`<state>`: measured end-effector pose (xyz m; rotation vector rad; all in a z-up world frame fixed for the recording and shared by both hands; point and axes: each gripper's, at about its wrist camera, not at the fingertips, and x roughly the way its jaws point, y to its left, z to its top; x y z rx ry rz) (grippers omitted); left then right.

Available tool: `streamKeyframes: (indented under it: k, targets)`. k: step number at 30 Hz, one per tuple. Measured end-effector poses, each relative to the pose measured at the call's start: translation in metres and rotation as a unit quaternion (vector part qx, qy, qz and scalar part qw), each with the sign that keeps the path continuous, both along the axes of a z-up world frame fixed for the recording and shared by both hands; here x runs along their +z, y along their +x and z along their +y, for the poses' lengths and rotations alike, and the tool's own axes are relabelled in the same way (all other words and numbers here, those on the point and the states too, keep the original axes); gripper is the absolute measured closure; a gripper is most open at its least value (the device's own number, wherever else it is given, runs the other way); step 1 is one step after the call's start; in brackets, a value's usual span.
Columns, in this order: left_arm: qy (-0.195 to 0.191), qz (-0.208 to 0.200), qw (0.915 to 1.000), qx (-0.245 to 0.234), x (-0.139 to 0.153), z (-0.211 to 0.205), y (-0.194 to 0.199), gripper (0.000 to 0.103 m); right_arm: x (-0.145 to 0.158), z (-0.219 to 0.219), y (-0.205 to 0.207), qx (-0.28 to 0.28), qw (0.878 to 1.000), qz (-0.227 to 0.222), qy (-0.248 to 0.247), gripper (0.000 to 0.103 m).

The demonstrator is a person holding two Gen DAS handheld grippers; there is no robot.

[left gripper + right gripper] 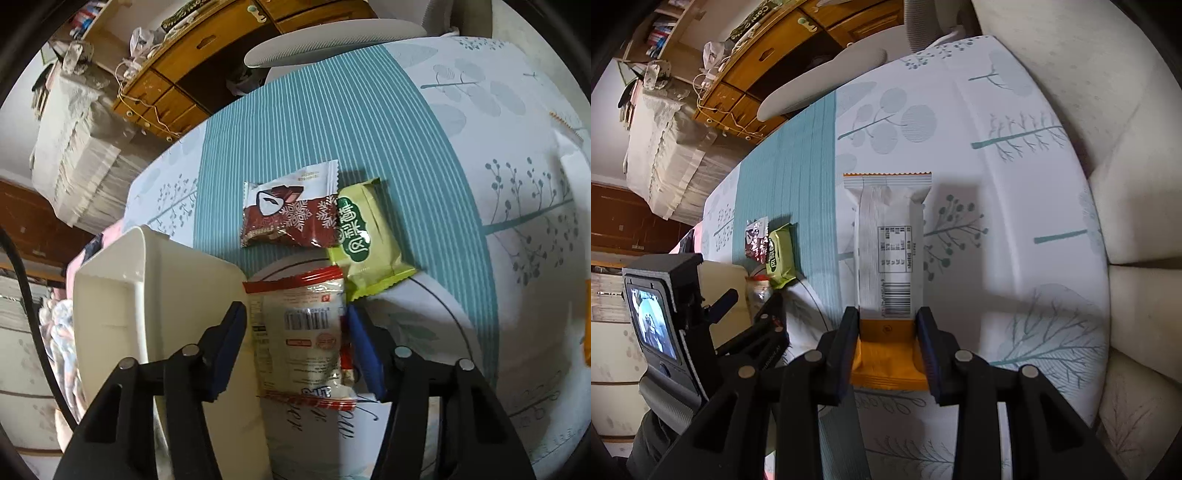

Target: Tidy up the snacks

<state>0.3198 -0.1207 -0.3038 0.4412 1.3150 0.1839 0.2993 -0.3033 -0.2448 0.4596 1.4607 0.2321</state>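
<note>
Four snack packets [291, 212]: two on tablecloth [461, 155], two between jaws.

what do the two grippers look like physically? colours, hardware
Both match: left gripper and right gripper have black angular linkage arms with round silver pivot pins and flat dark-blue finger pads. From the right wrist view, the left unit carries a small lit screen in a black housing.
</note>
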Motion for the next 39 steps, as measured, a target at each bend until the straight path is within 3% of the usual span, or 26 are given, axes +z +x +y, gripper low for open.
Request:
streamKeyframes:
  k: [9,10,11,12,19,23,26,30,34,39]
  targets:
    - [0.000,-0.007,1.0000,-0.006,0.002,-0.001,-0.002,0.057,0.004,-0.001,-0.005,-0.004,1.000,-0.007,0.005,0.070]
    - [-0.007,-0.007,0.9999,-0.007,0.002,-0.001,-0.003,0.062,0.004,0.000,-0.006,-0.004,1.000,-0.007,0.006,0.070]
    - [-0.047,0.008,0.9988,-0.004,0.001,0.001,-0.002,0.086,0.005,-0.001,-0.007,-0.003,1.000,-0.008,0.006,0.070]
    - [-0.068,0.023,0.9974,0.009,-0.002,0.002,-0.003,0.087,0.005,-0.001,-0.008,-0.002,1.000,-0.008,0.007,0.070]
    - [-0.061,0.015,0.9979,0.012,-0.003,0.001,-0.009,0.088,0.013,0.004,-0.020,0.010,1.000,-0.012,0.012,0.070]
    - [-0.097,0.007,0.9949,0.026,0.001,0.009,-0.010,0.095,0.019,0.005,-0.030,0.013,1.000,-0.013,0.016,0.070]
    - [-0.171,0.005,0.9842,0.046,0.011,0.025,-0.011,0.099,0.022,0.006,-0.035,0.015,1.000,-0.014,0.017,0.070]
    - [-0.240,-0.003,0.9686,0.065,0.026,0.037,-0.014,0.099,0.027,0.006,-0.042,0.014,1.000,-0.016,0.018,0.070]
    - [-0.283,-0.004,0.9559,0.077,0.037,0.045,-0.017,0.099,0.032,0.005,-0.049,0.008,1.000,-0.021,0.019,0.070]
    - [-0.340,0.009,0.9332,0.115,0.040,0.058,-0.017,0.099,0.040,0.003,-0.058,-0.001,0.999,-0.027,0.021,0.070]
